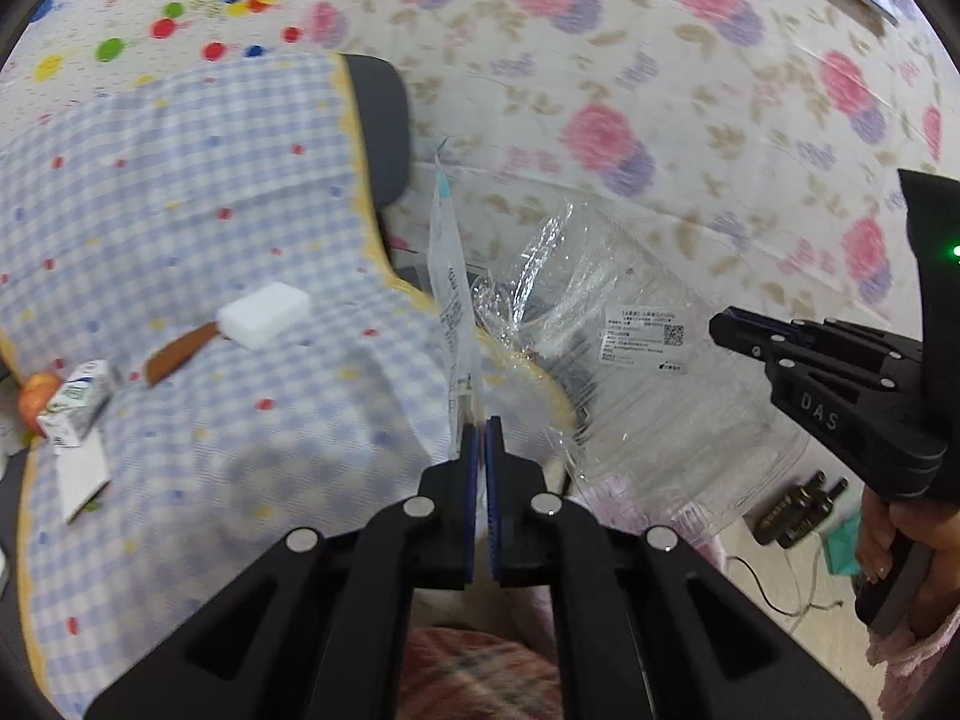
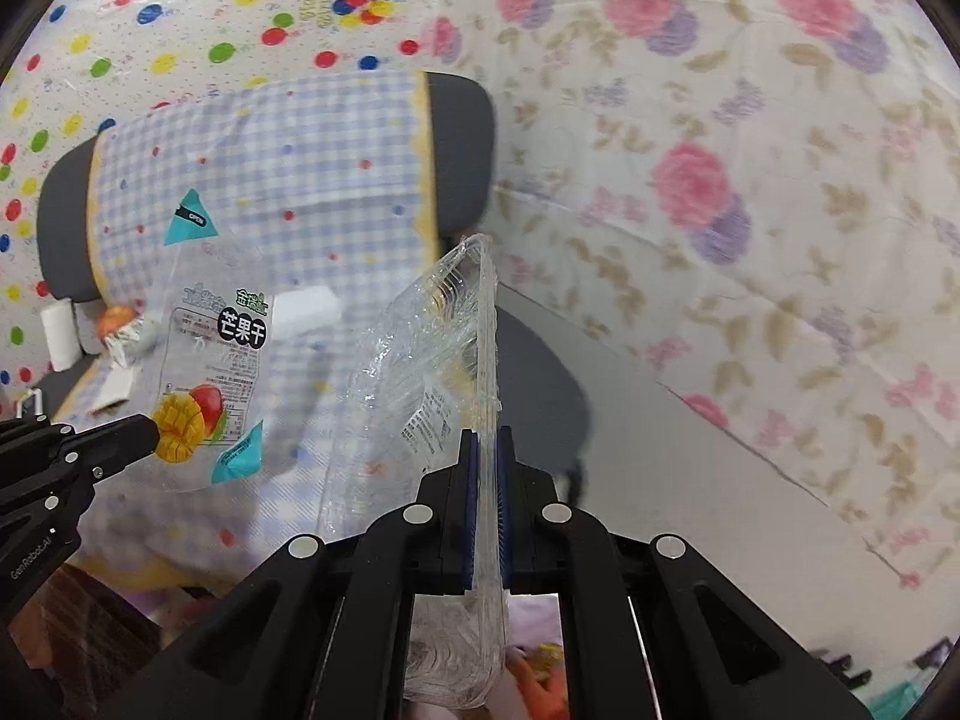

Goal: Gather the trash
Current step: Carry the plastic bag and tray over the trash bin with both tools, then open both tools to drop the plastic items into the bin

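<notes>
My left gripper (image 1: pixel 480 438) is shut on the edge of a mango snack wrapper (image 1: pixel 451 276), seen edge-on here. In the right wrist view the same wrapper (image 2: pixel 210 354) hangs from the left gripper (image 2: pixel 153 438), showing its mango picture. My right gripper (image 2: pixel 487 450) is shut on the rim of a clear plastic bag (image 2: pixel 420 372), held open off the table's right edge. That bag (image 1: pixel 636 354) and the right gripper (image 1: pixel 720 324) show in the left wrist view, just right of the wrapper.
A checked tablecloth (image 1: pixel 180 210) covers the table. On it lie a white sponge block (image 1: pixel 264 315), a brown-handled tool (image 1: pixel 180 354), a small milk carton (image 1: pixel 75 402), an apple (image 1: pixel 36 402) and a white card (image 1: pixel 81 474). Floral sheeting (image 1: pixel 660 90) hangs behind.
</notes>
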The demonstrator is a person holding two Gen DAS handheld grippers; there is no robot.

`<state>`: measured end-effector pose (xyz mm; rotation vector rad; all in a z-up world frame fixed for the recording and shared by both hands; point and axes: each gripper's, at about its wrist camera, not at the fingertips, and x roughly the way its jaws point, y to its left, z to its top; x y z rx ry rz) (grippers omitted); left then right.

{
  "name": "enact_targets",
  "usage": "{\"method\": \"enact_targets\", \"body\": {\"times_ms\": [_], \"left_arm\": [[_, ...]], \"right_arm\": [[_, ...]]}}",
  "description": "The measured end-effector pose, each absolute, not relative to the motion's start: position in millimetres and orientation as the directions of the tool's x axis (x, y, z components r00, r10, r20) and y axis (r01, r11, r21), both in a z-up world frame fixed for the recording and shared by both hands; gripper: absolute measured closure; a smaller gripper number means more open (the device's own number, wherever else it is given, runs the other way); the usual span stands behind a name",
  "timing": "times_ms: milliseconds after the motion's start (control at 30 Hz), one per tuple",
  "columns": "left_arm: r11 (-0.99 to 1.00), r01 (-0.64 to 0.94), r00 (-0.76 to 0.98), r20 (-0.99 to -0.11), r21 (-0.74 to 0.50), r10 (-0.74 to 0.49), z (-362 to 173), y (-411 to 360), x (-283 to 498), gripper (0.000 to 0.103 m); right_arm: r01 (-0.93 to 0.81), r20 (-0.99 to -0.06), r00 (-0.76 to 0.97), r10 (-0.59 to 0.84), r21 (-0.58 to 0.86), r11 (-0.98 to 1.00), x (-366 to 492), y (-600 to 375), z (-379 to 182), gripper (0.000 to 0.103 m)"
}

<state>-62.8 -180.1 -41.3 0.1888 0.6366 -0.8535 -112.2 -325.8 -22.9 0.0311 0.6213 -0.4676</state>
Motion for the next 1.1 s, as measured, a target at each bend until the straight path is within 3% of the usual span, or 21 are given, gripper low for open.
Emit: {"method": "enact_targets", "body": {"times_ms": [400,767,800,867,900,933,1033,1100], "left_arm": [[0.491,0.864,0.297,-0.672,-0.114,-0.678,-102.1,-251.9,-134.2,0.102],[0.452,0.885,0.224,-0.747,-0.114,-0.626,-135.9,-289.9,-137.1,0.102],[0.453,0.885,0.222,-0.757,-0.108,-0.615,-138.1,-293.3,-135.1,0.100],[0.459,0.882,0.223,-0.769,-0.102,-0.599,-141.9,-298.4,-131.8,0.077],[0.465,0.879,0.226,-0.769,-0.103,-0.598,-142.6,-299.0,-129.6,0.052],[0.468,0.877,0.228,-0.763,-0.109,-0.605,-142.1,-298.4,-127.3,0.043],[0.476,0.872,0.239,-0.747,-0.116,-0.621,-136.5,-292.7,-119.4,0.043],[0.496,0.860,0.259,-0.734,-0.121,-0.628,-131.2,-286.4,-112.3,0.043]], "right_arm": [[0.591,-0.647,0.513,-0.565,-0.211,0.779,-222.1,-365.1,-66.5,0.096],[0.562,-0.724,0.425,-0.543,-0.259,0.786,-217.1,-386.9,-115.5,0.097],[0.556,-0.732,0.425,-0.533,-0.253,0.792,-214.0,-387.8,-117.6,0.097],[0.543,-0.747,0.430,-0.507,-0.234,0.806,-205.5,-392.2,-124.0,0.096],[0.541,-0.750,0.433,-0.500,-0.228,0.810,-201.8,-393.7,-125.9,0.095],[0.538,-0.754,0.429,-0.497,-0.228,0.811,-197.7,-395.5,-127.6,0.092],[0.541,-0.748,0.454,-0.484,-0.200,0.817,-193.7,-397.9,-123.0,0.080],[0.540,-0.740,0.466,-0.485,-0.197,0.819,-193.0,-397.2,-117.7,0.080]]}}
